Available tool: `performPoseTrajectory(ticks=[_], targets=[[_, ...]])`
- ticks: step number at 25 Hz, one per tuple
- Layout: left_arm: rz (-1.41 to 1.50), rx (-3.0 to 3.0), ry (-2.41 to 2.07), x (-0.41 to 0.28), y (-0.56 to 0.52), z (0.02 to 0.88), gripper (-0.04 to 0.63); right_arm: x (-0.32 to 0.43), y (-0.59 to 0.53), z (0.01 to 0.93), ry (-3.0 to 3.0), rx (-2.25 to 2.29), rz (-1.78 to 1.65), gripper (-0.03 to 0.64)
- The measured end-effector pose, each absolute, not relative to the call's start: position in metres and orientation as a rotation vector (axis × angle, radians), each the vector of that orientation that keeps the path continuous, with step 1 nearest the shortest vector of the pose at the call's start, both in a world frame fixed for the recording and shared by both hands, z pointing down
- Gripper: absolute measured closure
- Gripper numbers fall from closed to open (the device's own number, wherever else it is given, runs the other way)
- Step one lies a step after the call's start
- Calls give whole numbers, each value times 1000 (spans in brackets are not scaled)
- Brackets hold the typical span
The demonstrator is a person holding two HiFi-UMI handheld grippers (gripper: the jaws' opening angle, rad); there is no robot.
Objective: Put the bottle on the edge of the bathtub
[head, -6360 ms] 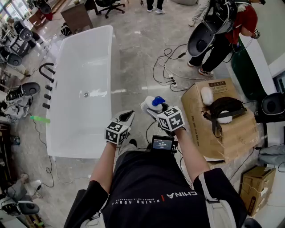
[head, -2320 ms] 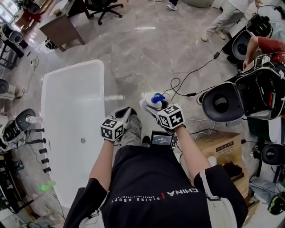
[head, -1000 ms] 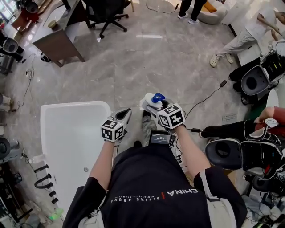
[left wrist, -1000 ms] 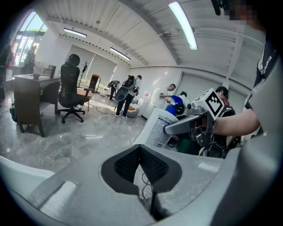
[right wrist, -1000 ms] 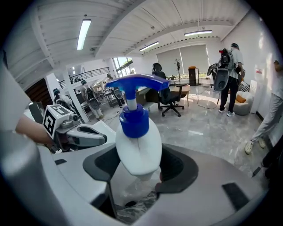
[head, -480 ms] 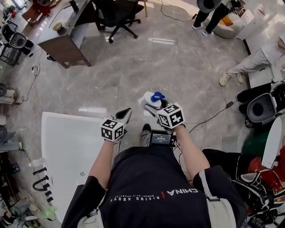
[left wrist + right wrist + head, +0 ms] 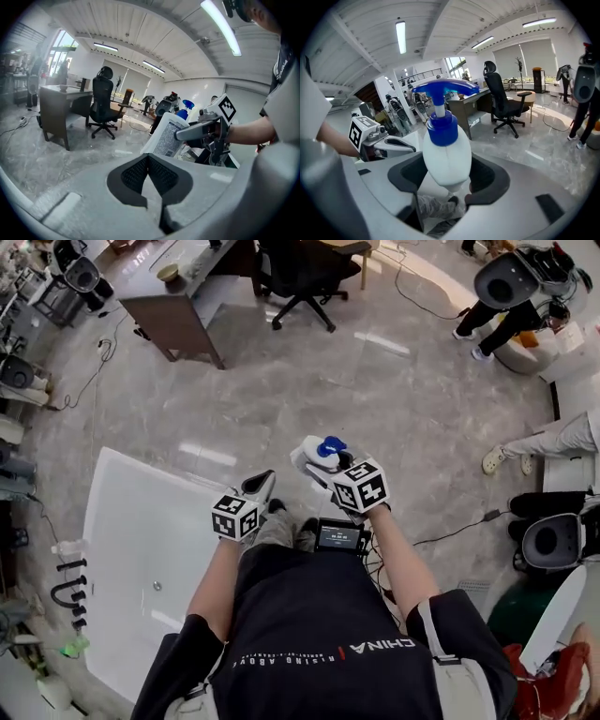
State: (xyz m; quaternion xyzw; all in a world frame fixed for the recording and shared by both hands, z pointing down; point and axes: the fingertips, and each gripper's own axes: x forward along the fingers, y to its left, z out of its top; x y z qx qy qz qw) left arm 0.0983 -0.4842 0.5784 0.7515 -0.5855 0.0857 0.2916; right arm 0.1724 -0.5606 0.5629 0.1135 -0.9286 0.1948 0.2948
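A white bottle (image 7: 312,459) with a blue pump top is held chest-high over the floor, and my right gripper (image 7: 319,465) is shut on its body. In the right gripper view the bottle (image 7: 445,154) fills the space between the jaws of the right gripper (image 7: 447,183), pump pointing away. My left gripper (image 7: 260,487) hovers just left of it, jaws together on nothing; its pads (image 7: 136,174) meet in the left gripper view, with the bottle (image 7: 168,137) beyond. The white bathtub (image 7: 112,521) lies on the floor at the lower left, its near corner below my left gripper.
Black tap fittings (image 7: 66,589) and a green object (image 7: 75,648) lie along the tub's left side. A brown desk (image 7: 178,310) and a black office chair (image 7: 300,268) stand ahead. A cable (image 7: 459,526), a black round seat (image 7: 548,542) and a person's leg (image 7: 539,442) are on the right.
The view has swung round: the tub has slid down and left, the desk and chair have come closer. Both grippers keep their pose, bottle still gripped.
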Motion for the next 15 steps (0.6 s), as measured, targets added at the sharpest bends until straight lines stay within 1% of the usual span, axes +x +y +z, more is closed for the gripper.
performPoseTrajectory(ticks=[10,15], targets=[[70,1739,-1766,-18,-502,604,586,40,-590,570,-2427,-21,374,348],[-26,1661,-1859,-89,-523,599,586,-44,-616,566,-2404,-168,280,348]])
